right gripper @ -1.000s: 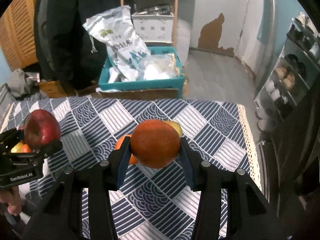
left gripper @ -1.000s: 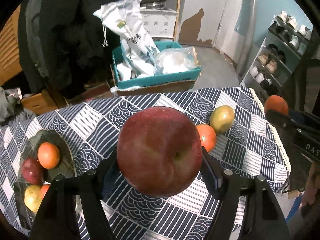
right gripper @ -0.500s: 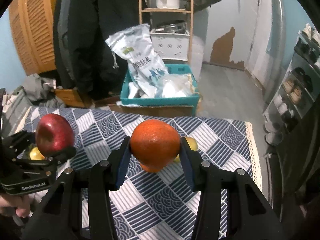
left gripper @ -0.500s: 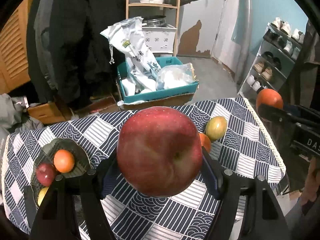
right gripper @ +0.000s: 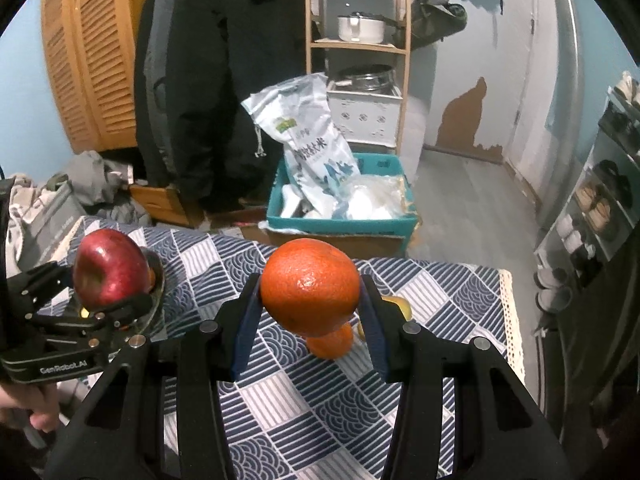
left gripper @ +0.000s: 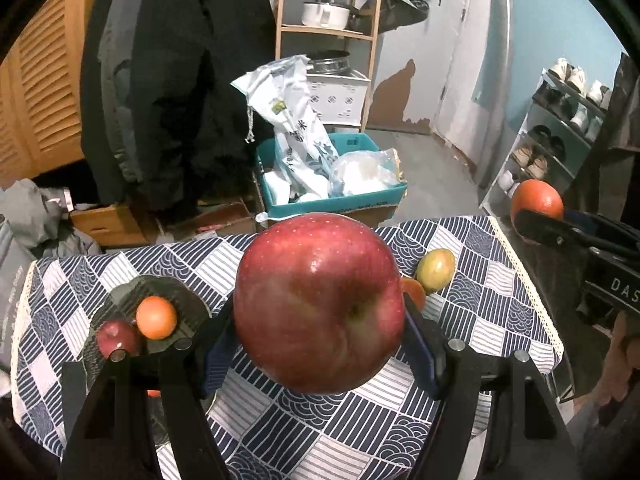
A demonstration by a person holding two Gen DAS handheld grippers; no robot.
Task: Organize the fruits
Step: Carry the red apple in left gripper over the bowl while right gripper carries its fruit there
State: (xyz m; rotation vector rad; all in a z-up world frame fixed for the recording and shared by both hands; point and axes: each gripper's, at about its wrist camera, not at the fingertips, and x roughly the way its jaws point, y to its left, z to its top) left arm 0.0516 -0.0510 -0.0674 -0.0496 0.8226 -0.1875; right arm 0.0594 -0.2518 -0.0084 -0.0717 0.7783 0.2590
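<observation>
The left tongs [left gripper: 320, 320] squeeze a big red apple [left gripper: 320, 304] and hold it up in the air above the table [left gripper: 500, 320]. The right tongs [right gripper: 310, 308] pinch an orange [right gripper: 310, 286], also up high.

Some fruit is put away: the dark plate [left gripper: 192, 300] has a small orange fruit [left gripper: 156, 317] and a small red apple [left gripper: 116, 338] on it. I think the job is about half done. An orange one [right gripper: 332, 342] and a green-yellow one [left gripper: 436, 271] sit on the cloth, touching.

The left camera shows what is on the plate. In the right camera, the left tongs and apple hide most of the plate.
</observation>
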